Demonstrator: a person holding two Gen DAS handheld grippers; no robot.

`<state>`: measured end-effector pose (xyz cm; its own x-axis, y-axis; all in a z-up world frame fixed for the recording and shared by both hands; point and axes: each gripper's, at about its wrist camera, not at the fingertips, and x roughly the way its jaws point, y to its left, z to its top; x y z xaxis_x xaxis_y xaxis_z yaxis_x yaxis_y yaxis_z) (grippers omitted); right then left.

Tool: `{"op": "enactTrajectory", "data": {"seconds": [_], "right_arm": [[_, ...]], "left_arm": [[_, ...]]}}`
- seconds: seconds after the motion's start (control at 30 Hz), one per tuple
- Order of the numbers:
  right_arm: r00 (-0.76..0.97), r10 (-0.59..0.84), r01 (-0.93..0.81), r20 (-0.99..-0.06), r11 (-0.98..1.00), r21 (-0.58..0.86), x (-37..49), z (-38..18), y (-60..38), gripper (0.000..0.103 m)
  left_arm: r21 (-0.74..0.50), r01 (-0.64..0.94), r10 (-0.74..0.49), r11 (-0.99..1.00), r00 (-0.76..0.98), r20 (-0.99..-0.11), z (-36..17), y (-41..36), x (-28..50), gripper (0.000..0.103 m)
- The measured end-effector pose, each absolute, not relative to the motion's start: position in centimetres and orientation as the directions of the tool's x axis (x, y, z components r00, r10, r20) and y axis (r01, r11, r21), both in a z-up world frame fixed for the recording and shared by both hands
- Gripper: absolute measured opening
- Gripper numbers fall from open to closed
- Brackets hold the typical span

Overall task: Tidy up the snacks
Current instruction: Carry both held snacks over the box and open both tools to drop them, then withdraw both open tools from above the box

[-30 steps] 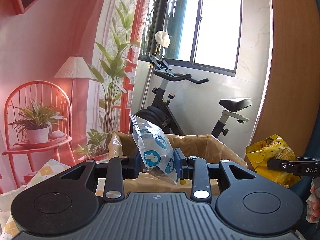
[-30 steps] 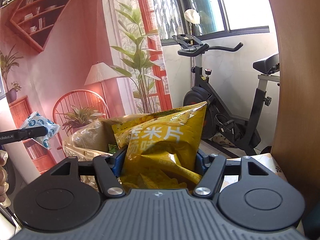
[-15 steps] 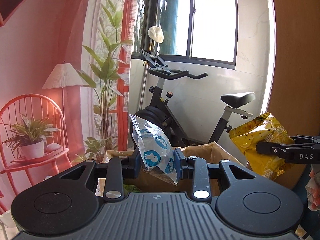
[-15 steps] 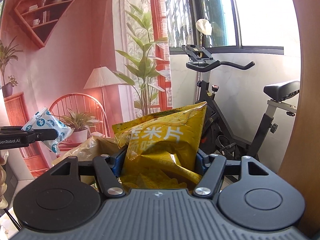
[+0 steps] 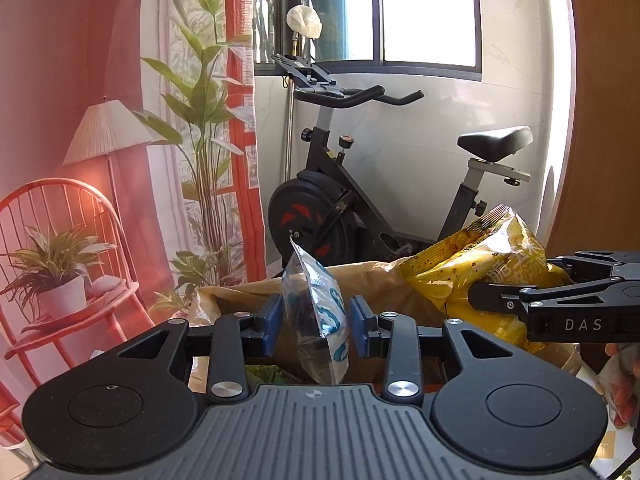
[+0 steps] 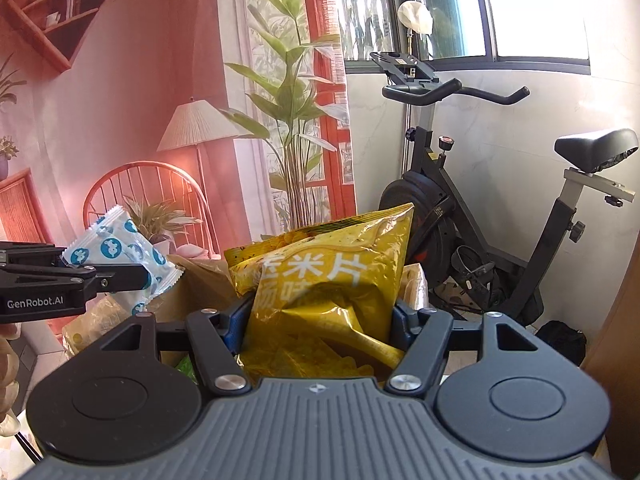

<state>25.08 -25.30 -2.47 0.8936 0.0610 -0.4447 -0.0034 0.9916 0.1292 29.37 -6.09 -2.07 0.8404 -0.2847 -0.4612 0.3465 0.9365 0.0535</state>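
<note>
Both snacks over the paper bag (image 5: 360, 280), release under way.
Left claw (image 5: 316, 324) pads just parted, blue packet (image 5: 316, 316) loose, may drop askew; right claw (image 6: 320, 320) clamped on yellow chip bag (image 6: 324, 280).

brown paper bag (image 5: 248, 292) open-mouthed just below and ahead of both grippers, way down into it free | right gripper (image 5: 476, 300) and its yellow chip bag (image 5: 452, 276) crowd the bag's right side | exercise bike (image 5: 332, 200) blocks beyond | wooden panel (image 5: 600, 120) walls the right | chair with potted plant (image 5: 60, 280) stands left
</note>
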Motion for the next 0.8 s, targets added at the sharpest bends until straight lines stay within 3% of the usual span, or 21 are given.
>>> {"op": "enactTrajectory", "data": {"seconds": [0.07,0.2,0.57,0.8], "right_arm": [[0.883,0.063,0.0,-0.466,0.991,0.135,25.6,-3.2,-25.0,0.07],[0.876,0.075,0.011,-0.477,0.985,0.174,25.3,-3.9,-25.1,0.083],[0.888,0.069,0.028,-0.456,0.979,0.202,22.0,-3.4,-24.4,0.084],[0.899,0.034,0.053,-0.437,0.981,0.187,18.5,-3.4,-23.1,0.092]], "left_arm": [[0.053,0.326,-0.263,0.944,0.841,-0.473,-2.4,-5.8,29.8,0.066],[0.038,0.318,-0.26,0.947,0.834,-0.487,-2.2,-4.8,29.6,0.066],[-0.058,0.27,-0.265,0.961,0.844,-0.467,-1.3,-1.4,26.1,0.076],[-0.067,0.258,-0.261,0.964,0.857,-0.444,-1.2,0.2,22.6,0.084]]}}
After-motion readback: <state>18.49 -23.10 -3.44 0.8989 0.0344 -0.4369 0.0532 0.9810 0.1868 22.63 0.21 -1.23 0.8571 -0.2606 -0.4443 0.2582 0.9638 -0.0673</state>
